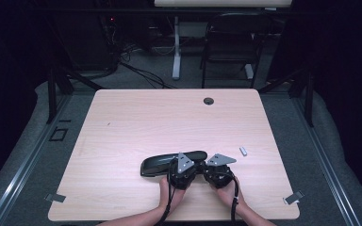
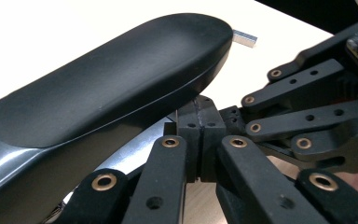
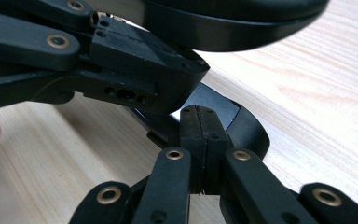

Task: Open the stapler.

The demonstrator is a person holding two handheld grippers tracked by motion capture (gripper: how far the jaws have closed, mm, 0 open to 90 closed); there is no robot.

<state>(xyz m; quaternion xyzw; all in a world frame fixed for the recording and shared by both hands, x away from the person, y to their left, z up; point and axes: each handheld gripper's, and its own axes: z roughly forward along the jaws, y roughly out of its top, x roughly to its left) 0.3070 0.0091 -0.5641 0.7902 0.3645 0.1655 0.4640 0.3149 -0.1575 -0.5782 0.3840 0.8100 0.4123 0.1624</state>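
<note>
A black stapler point(image 1: 162, 163) lies near the table's front middle with its top arm point(image 2: 121, 79) swung up off the base. My left gripper point(image 2: 201, 119) is shut, its tips tucked under that raised arm against the metal magazine point(image 2: 135, 147). My right gripper point(image 3: 201, 122) is also shut, with nothing visible between its pads, and its tips sit at the stapler's base point(image 3: 242, 123), close beside the left gripper's fingers point(image 3: 135, 70). Both hands hold the grippers side by side at the stapler's right end. A small silver strip of staples point(image 1: 243, 151) lies on the table to the right.
The light wooden table point(image 1: 136, 117) has a cable hole point(image 1: 209, 100) at its far middle. Metal clips sit at the front left corner point(image 1: 55, 197) and front right corner point(image 1: 293, 197). A black chair point(image 1: 231, 42) and desk leg stand beyond the far edge.
</note>
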